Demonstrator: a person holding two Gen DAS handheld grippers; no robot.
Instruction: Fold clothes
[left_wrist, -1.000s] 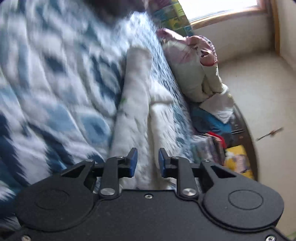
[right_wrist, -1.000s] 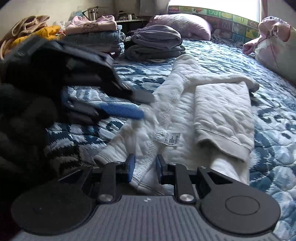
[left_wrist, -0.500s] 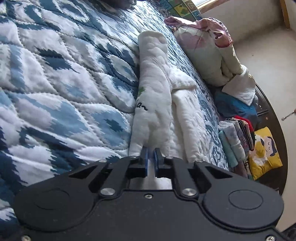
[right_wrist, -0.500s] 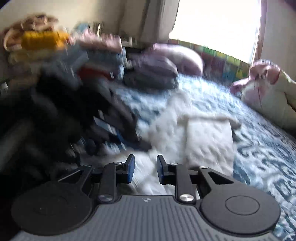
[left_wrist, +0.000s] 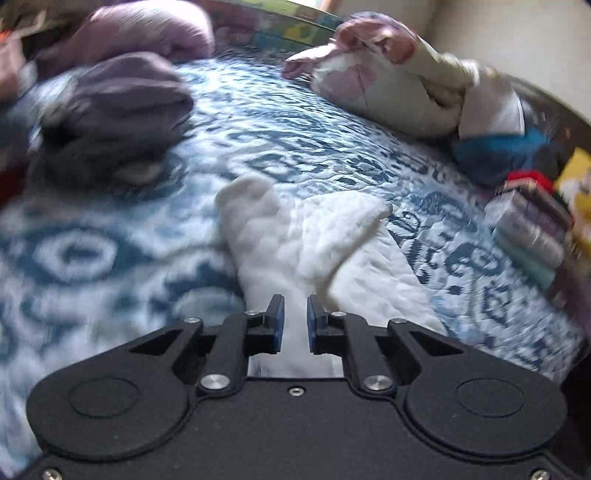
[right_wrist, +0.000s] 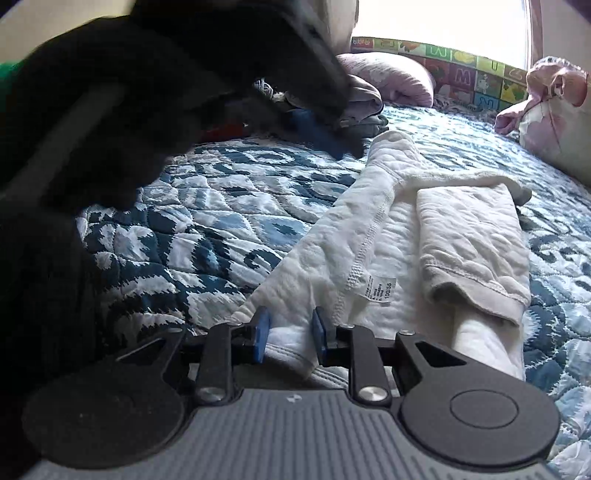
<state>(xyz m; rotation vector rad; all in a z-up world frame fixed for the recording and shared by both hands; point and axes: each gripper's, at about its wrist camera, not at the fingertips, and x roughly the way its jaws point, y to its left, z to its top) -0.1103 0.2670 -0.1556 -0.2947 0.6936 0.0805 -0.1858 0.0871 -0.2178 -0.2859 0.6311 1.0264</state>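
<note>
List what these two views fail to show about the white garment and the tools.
- Left wrist view: motion blur smears the white garment; whether the left tool touches it is unclear.
- Right wrist view: the right tool body cuts off the garment's near hem.
- Right wrist view: the care label print is too small to read.

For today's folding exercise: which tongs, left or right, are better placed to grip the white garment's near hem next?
Probably the right tongs: open, they straddle the hem of the white garment in a sharp view. The left tongs are also open over it, but that view is blurred by motion.
</note>
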